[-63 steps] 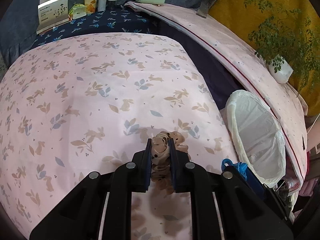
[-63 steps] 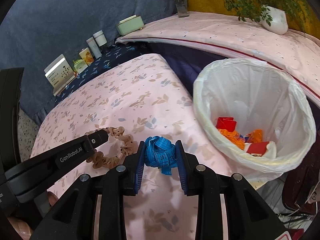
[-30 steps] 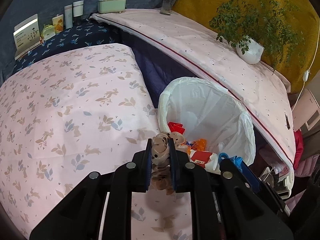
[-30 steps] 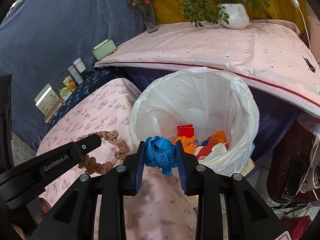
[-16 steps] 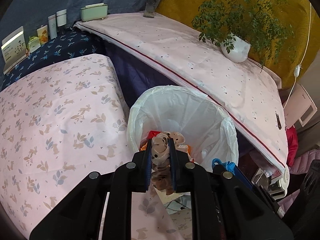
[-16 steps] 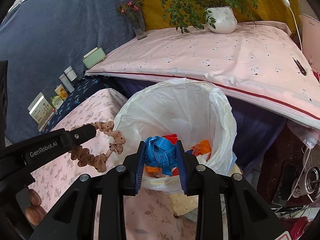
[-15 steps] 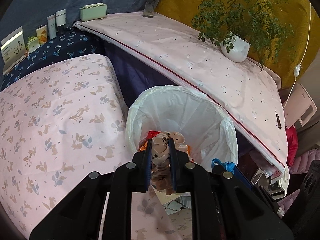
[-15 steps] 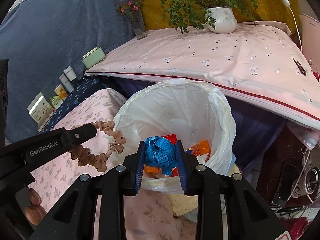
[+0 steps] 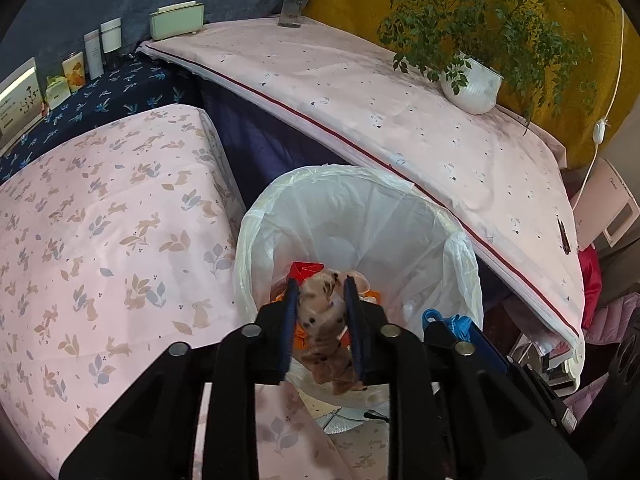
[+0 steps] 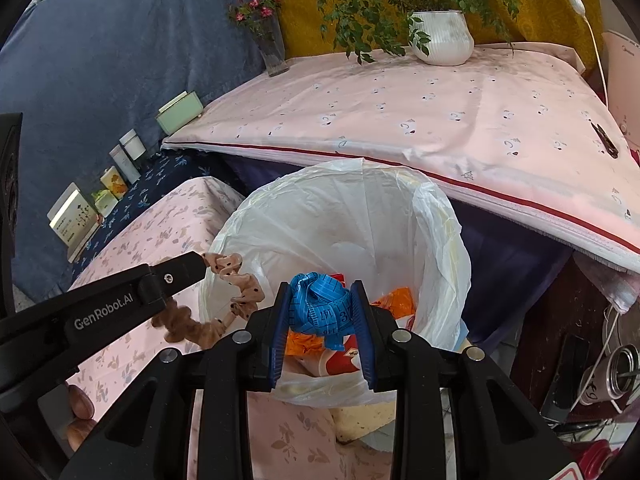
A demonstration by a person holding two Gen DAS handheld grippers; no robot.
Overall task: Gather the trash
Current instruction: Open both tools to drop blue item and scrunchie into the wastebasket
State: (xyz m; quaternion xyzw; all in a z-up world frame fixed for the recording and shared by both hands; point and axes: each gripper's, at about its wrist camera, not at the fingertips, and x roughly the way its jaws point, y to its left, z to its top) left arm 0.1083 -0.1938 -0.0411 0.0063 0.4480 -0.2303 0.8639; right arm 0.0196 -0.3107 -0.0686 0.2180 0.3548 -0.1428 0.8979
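Observation:
My left gripper [image 9: 320, 292] is shut on a beige dotted scrunchie [image 9: 324, 320] and holds it over the near rim of the white-lined trash bin [image 9: 460, 256]. In the right wrist view the left gripper [image 10: 200, 260] shows from the side with the scrunchie [image 10: 236, 292] hanging at the bin's left rim [image 10: 216, 240]. My right gripper [image 10: 320, 300] is shut on a bunched blue measuring tape [image 10: 320, 304] above the bin's opening. Red and orange trash [image 10: 396, 300] lies inside the bin.
The bin stands between a pink rabbit-print bed [image 9: 100, 232] on the left and a pink covered table [image 9: 400, 120] behind. A potted plant [image 10: 440, 36], a vase [image 10: 274, 52], boxes and jars [image 9: 96, 52] stand at the back. Clutter [image 10: 592, 364] lies on the floor at right.
Both grippers moved right from over the bed to above the bin, carrying the scrunchie and the tape. The left jaws have widened slightly around the scrunchie.

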